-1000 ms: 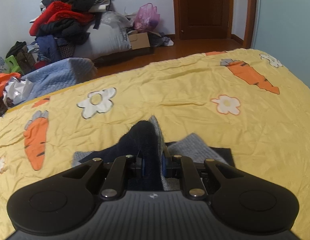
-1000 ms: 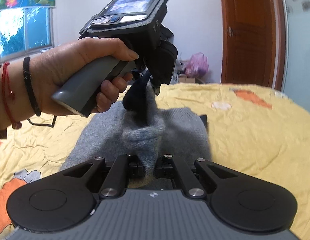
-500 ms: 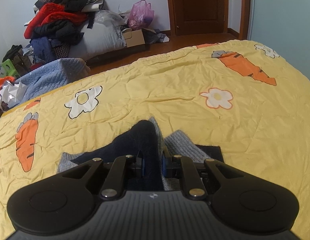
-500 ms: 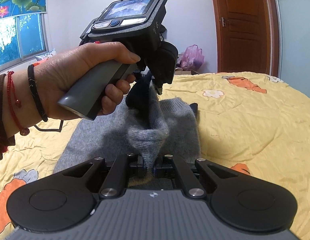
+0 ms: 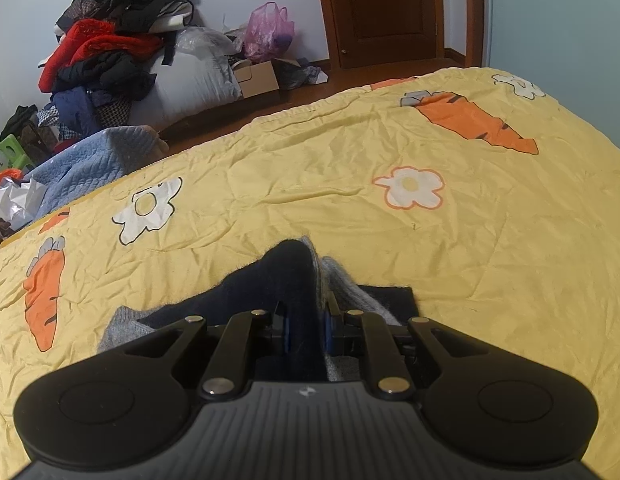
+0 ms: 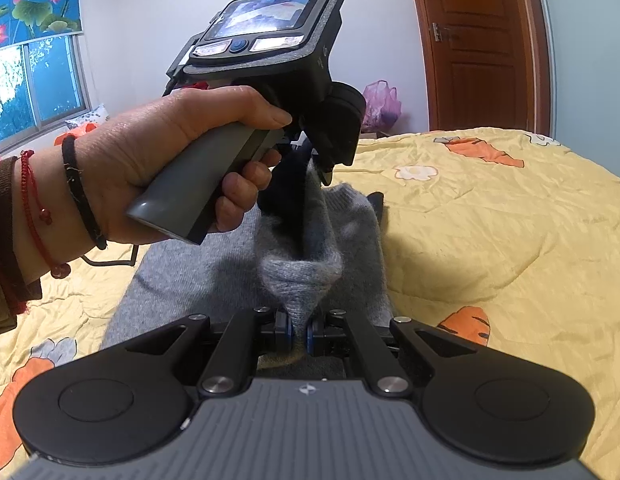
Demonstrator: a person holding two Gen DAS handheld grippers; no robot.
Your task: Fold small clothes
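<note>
Knitwear hangs between my tools: left tool (image 5: 306, 316) and right tool (image 6: 298, 330) each pinch the grey sweater (image 6: 230, 256) above the bed (image 6: 489, 240). I keep both edges level, lowering evenly.

The garment (image 6: 310, 272) is fuzzy knit, soft grey wool on one face and dark navy (image 5: 286, 280) on the other, with loose fibres at the edges. The bed (image 5: 349, 184) wears a matt, crinkled yellow quilted cloth. The right tongs (image 6: 297, 330) are matt black plastic with shiny metal rivets and blue rubbery pads; the left tongs (image 5: 306, 322) look alike. The far door (image 5: 389, 12) is glossy varnished wood. A far pink bag (image 5: 268, 30) is thin, sheer plastic.
</note>
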